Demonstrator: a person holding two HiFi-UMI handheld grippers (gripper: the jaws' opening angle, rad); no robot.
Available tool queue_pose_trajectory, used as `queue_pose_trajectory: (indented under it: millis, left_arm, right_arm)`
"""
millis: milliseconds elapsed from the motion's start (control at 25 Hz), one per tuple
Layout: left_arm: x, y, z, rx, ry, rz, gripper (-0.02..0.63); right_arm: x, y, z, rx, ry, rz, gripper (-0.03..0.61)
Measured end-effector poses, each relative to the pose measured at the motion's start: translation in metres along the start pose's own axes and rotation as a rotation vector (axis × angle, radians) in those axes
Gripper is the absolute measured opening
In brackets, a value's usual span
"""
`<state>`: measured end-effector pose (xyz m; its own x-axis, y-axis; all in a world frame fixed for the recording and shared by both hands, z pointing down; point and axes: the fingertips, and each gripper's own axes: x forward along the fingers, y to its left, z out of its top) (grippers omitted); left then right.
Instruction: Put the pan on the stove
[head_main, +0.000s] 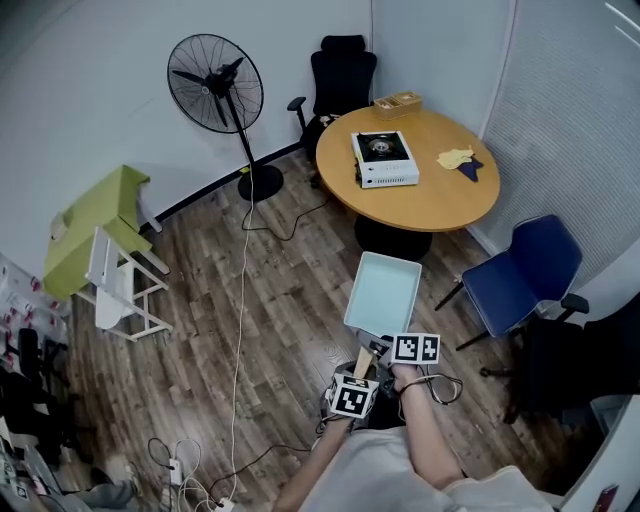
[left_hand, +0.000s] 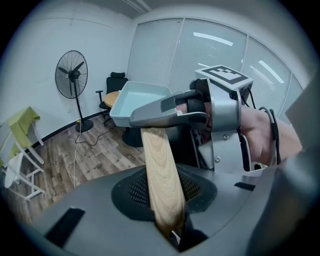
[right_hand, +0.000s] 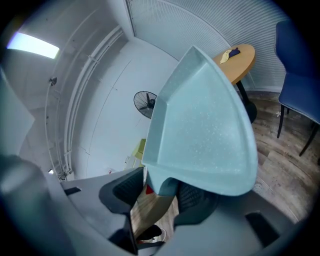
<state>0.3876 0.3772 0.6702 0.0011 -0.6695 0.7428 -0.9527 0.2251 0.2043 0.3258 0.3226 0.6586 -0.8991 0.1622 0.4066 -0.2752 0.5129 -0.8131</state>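
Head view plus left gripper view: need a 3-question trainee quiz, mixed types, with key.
1. True or false: the pan already sits on the stove.
2. What is between the jaws of the left gripper? A) the pan's wooden handle B) a cloth C) nothing
3. Fill in: the stove stands on a round wooden ___.

Key: 1 false, the pan is held up over the floor. 2 A. 3 table.

Wood-plank floor (head_main: 200, 330) underfoot, white walls (head_main: 90, 60) behind. Far side, a standing fan (head_main: 216, 95) sits beside a black office chair (head_main: 340, 75) and a round wooden table (head_main: 420, 205). Blue chair (head_main: 525, 270) right, green table (head_main: 95, 225) left.
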Motion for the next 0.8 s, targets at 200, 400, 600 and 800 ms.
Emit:
queue_pose_trajectory:
  millis: [200,400,600,800]
  left_arm:
    - [0.011,0.017,0.008,0.018,0.013,-0.002,0.109]
    - [0.021,0.037,0.031,0.022,0.024,0.005,0.107]
    - [0.035,0.058,0.059,0.035,0.008,-0.005,0.106]
    - [0.054,0.074,0.091,0.047,0.018,-0.013,0.106]
  right_arm:
    - [0.017,-0.005,0.013,0.017,-0.01,0.002,0.196]
    - [0.036,-0.006,0.04,0.03,-0.024,0.008,0.196]
    - [0.053,-0.008,0.072,0.017,-0.042,-0.016,0.196]
    - [0.068,-0.016,0.108,0.029,-0.055,-0.026,0.196]
